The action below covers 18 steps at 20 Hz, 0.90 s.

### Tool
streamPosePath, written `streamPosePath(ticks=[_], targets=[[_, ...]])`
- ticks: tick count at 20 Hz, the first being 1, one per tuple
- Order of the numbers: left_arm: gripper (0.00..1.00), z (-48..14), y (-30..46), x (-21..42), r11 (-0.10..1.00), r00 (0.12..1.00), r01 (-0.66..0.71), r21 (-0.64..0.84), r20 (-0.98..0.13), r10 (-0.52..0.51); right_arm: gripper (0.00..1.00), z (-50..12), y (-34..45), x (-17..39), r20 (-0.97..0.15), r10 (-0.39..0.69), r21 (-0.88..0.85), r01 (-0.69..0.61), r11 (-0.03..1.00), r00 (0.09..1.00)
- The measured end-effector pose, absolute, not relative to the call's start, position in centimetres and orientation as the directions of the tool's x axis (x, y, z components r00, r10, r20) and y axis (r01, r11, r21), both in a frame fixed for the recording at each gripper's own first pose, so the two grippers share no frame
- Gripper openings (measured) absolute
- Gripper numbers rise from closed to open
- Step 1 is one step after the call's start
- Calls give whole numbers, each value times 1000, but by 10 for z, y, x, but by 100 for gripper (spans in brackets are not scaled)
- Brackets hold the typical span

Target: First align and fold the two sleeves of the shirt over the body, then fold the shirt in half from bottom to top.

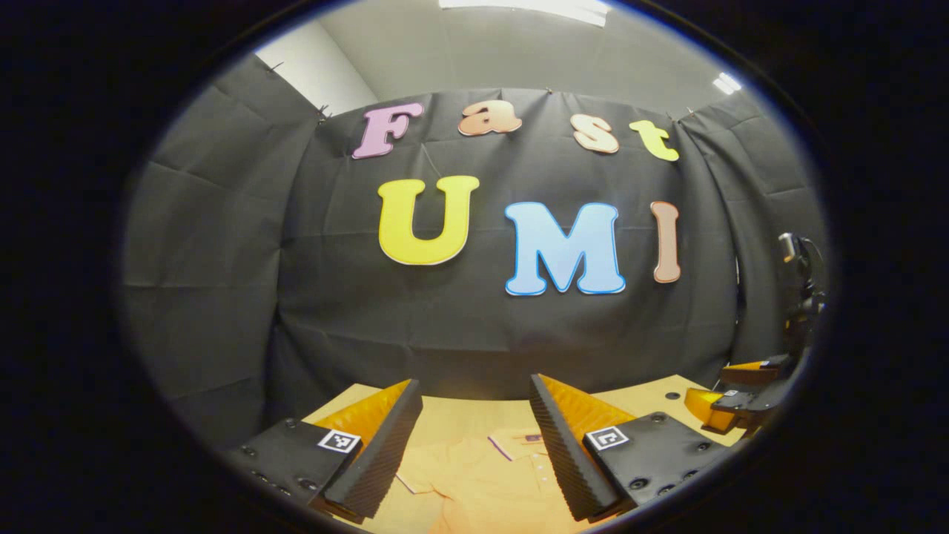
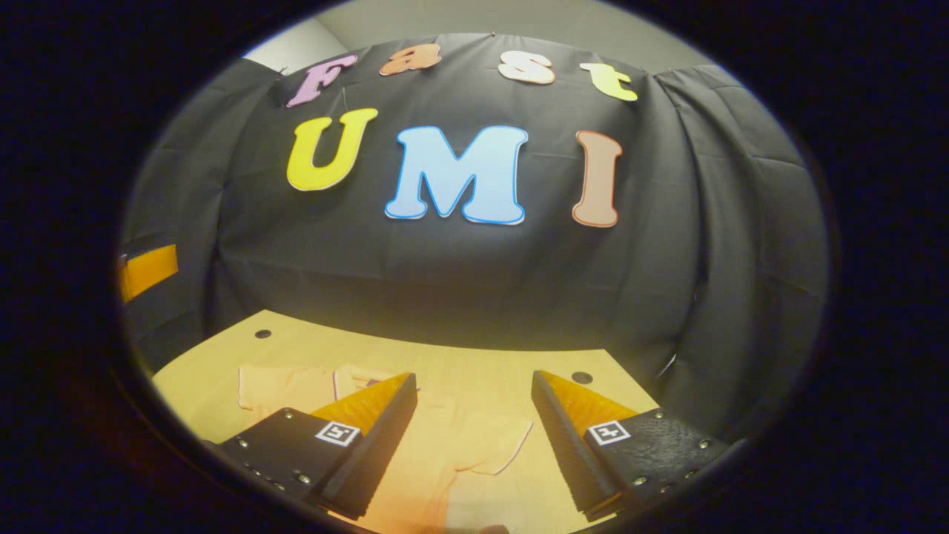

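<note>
Black cloth walled the booth behind a pale wooden desk (image 2: 482, 363). On the desk lay the shirt (image 2: 445, 445), flat, collar toward the wall, both sleeves spread outward and unfolded. The left claw (image 1: 474, 452) hung above the collar area, fingers parted, grasping nothing. The right claw (image 2: 474, 445) hung over the shirt's body near one sleeve (image 2: 497, 445), likewise released and clear of the fabric.
</note>
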<state>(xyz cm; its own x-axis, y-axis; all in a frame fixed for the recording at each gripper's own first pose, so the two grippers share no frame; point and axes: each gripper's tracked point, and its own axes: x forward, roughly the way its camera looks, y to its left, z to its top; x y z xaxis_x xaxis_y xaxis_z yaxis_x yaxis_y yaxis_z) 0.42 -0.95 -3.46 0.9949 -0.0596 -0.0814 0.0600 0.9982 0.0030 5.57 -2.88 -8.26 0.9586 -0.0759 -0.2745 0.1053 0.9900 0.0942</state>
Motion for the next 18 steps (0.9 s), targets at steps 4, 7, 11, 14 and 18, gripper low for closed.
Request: streamPosePath(ticks=[4, 7, 11, 14, 18], targets=[[94, -41, -12, 3, 998, 993, 55, 10, -103, -53, 96, -130, -39, 77, -391, -85, 88, 129, 988, 917], [94, -42, -12, 2, 999, 993, 50, 20, -111, -48, 96, -166, -44, 86, -486, -81, 83, 139, 987, 870], [93, -48, -12, -9, 999, 991, 39, 34, -128, -34, 96, -194, -50, 100, -553, -76, 88, 149, 985, 830], [94, -49, -12, -16, 999, 990, 27, 24, -139, -24, 96, -217, -53, 111, -587, -68, 99, 155, 983, 806], [95, -50, -10, -28, 1000, 987, 11, 25, -158, -7, 96, -246, -58, 131, -630, -74, 98, 175, 980, 773]])
